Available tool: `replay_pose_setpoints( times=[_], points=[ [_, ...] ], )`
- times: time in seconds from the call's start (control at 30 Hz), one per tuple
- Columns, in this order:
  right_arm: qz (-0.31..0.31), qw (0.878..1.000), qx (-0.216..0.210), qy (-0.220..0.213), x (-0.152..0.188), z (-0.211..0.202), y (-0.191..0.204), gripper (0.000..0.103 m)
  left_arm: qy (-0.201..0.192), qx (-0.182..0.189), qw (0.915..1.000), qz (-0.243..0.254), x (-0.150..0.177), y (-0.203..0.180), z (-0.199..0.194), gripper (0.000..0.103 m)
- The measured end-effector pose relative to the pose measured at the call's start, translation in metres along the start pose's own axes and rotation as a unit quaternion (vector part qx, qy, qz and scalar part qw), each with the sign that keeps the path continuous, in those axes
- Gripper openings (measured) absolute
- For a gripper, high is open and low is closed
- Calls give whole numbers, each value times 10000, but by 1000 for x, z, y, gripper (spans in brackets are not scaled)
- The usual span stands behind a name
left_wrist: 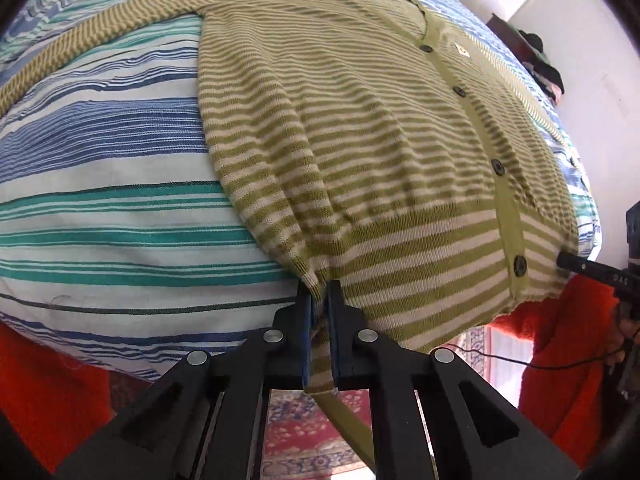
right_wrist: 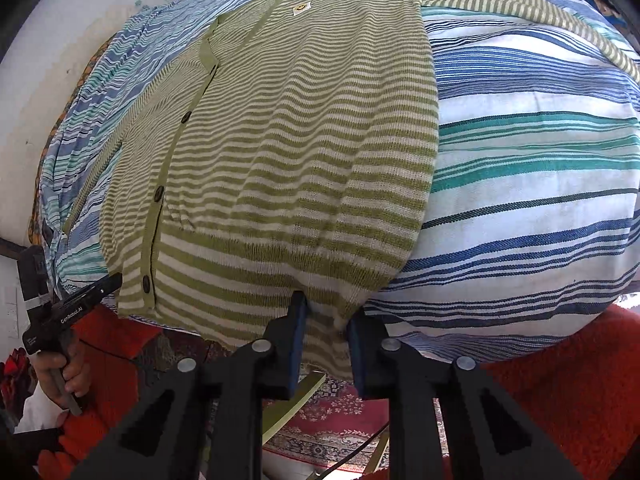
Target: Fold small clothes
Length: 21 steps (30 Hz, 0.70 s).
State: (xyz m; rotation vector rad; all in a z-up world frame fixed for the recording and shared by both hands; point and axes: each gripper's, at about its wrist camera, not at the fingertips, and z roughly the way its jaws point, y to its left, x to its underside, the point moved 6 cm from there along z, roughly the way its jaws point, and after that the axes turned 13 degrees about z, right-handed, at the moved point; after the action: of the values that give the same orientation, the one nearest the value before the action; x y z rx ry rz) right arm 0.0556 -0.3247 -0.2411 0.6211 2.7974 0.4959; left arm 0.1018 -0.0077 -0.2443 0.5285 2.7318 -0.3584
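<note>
Cardigan, green-and-cream striped with dark buttons, lies spread front-up on a blue, teal and white striped sheet, its hem hanging over the near edge. Left gripper is clenched on the hem at one bottom corner, cloth pinched between the pads. Right gripper has its jaws narrowed around the hem near the opposite corner, cloth between them; firm contact cannot be confirmed.
</note>
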Motion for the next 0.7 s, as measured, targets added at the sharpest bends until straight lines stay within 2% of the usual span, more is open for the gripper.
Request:
replay_pose_setpoints(
  times=[0.03, 0.27, 0.43, 0.47, 0.5, 0.53, 0.57, 0.6, 0.63, 0.7],
  points=[
    [22, 10000, -20, -21, 1, -2, -1, 9, -5, -45, 10000, 61, 0, -2, -1, 4],
    [-99, 9985, 540, -49, 9, -7, -4, 5, 225, -310, 9985, 393, 15, -7, 1, 4],
    [-86, 9975, 671, -200, 9, -9, -6, 6, 173, -367, 9980, 480, 10, -12, 2, 5],
    [-90, 9972, 689, -286, 10, -12, -5, 13, 125, -380, 9981, 462, 10, -12, 0, 6],
    [-83, 9963, 761, -394, 9, -16, -5, 20, 63, -440, 9981, 430, 14, -9, -6, 11],
    [-68, 9949, 860, -523, 9, -23, -7, 41, -10, -530, 9979, 383, 15, -7, -10, 17],
    [-55, 9933, 942, -668, 8, -30, -8, 67, -135, -621, 9975, 318, 19, -4, -19, 22],
    [-46, 9914, 1007, -830, 8, -37, -8, 75, -284, -691, 9969, 227, 20, -3, -28, 42],
    [-38, 9890, 1089, -1003, 7, -46, -9, 77, -480, -768, 9958, 124, 19, 0, -38, 67],
    [4, 9816, 1252, -1439, 6, -65, -10, 77, -1024, -1081, 9888, -116, 17, 13, -64, 86]
  ],
)
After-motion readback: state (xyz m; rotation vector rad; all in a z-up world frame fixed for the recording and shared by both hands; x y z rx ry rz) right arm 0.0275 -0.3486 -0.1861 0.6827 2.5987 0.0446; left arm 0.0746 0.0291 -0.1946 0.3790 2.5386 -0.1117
